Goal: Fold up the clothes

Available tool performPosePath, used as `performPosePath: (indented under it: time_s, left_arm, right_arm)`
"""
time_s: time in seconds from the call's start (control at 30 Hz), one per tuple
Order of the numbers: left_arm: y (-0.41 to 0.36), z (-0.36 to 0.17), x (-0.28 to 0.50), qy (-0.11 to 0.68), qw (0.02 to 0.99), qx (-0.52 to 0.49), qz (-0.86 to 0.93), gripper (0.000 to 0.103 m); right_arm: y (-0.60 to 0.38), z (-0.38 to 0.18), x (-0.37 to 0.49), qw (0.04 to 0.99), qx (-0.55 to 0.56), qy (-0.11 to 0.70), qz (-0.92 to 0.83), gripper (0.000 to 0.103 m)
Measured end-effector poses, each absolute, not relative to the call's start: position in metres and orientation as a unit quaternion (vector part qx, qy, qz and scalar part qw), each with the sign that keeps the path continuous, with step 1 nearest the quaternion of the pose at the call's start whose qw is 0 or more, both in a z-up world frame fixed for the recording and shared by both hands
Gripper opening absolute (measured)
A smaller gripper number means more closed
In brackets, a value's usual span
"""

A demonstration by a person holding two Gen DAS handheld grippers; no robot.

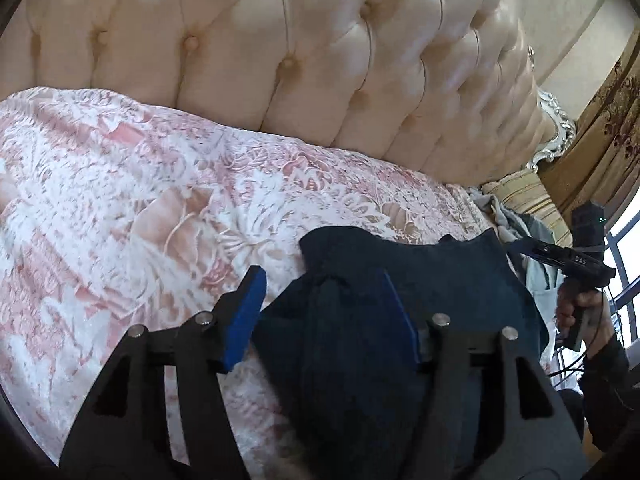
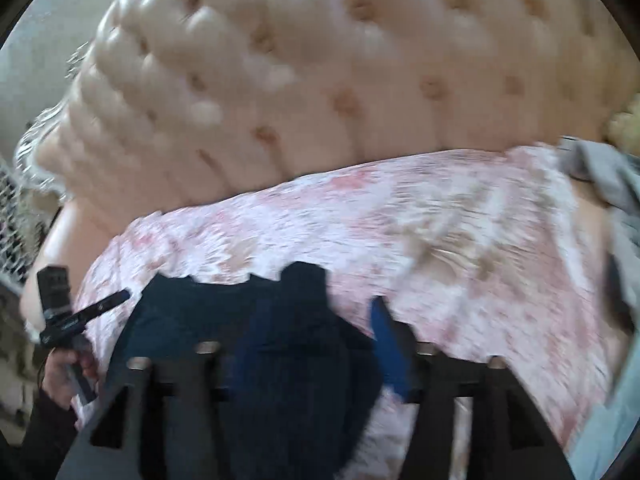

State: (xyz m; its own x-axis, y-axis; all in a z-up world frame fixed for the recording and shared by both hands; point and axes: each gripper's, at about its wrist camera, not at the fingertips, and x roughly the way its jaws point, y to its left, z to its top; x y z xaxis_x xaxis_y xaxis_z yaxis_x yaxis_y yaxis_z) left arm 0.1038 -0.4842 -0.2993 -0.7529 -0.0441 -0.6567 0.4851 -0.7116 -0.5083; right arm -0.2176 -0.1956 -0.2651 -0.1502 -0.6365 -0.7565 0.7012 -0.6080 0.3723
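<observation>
A dark navy garment (image 1: pixel 420 280) lies bunched on the pink floral bedspread (image 1: pixel 120 200), close to the bed's near edge. My left gripper (image 1: pixel 322 280) hangs over its left part. The jaws stand apart; the left blue pad (image 1: pixel 246 316) is clear of the cloth and the right pad (image 1: pixel 400 320) rests against a fold. The right wrist view is blurred. There my right gripper (image 2: pixel 316 308) is open over the garment (image 2: pixel 192 312), a dark hump of cloth between its blue pads (image 2: pixel 390 348) without being pinched. A hand (image 1: pixel 580 312) holds the right gripper's handle.
A cream tufted headboard (image 1: pixel 320 80) rises behind the bed. Grey clothes (image 1: pixel 516 220) lie heaped at the bed's right end, by a striped pillow (image 1: pixel 520 192). A patterned curtain (image 1: pixel 600 128) and a window (image 1: pixel 624 256) stand at the far right.
</observation>
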Motion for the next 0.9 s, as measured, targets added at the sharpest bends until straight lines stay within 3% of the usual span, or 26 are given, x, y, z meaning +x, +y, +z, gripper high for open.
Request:
performPosePath:
  time_s: [0.23, 0.27, 0.3, 0.33, 0.4, 0.57, 0.83, 0.9]
  left_arm:
    - [-0.498, -0.318, 0.065, 0.373, 0.135, 0.356, -0.846, 0.063]
    - [-0.501, -0.322, 0.060, 0.378, 0.127, 0.362, -0.842, 0.062]
    - [-0.502, -0.326, 0.055, 0.384, 0.118, 0.367, -0.839, 0.045]
    - [-0.502, -0.328, 0.053, 0.386, 0.115, 0.369, -0.837, 0.021]
    - [-0.500, -0.325, 0.053, 0.383, 0.119, 0.366, -0.840, 0.021]
    - [-0.492, -0.292, 0.053, 0.337, 0.132, 0.338, -0.869, 0.020]
    - [-0.497, -0.328, 0.048, 0.357, 0.141, 0.361, -0.850, 0.021]
    - [-0.499, -0.326, 0.050, 0.356, 0.145, 0.363, -0.849, 0.031]
  right_arm:
    - [-0.213, -0.305, -0.229, 0.453, 0.522, 0.060, -0.721, 0.065]
    - [-0.215, -0.304, -0.229, 0.461, 0.522, 0.061, -0.715, 0.060]
    - [-0.215, -0.302, -0.228, 0.468, 0.520, 0.057, -0.712, 0.041]
    - [-0.215, -0.299, -0.227, 0.474, 0.519, 0.053, -0.709, 0.031]
    - [-0.217, -0.296, -0.225, 0.473, 0.513, 0.064, -0.713, 0.018]
    - [-0.211, -0.291, -0.236, 0.476, 0.513, 0.004, -0.715, 0.017]
    - [-0.214, -0.319, -0.246, 0.448, 0.540, 0.014, -0.712, 0.017]
    - [-0.212, -0.319, -0.248, 0.444, 0.540, 0.013, -0.715, 0.019]
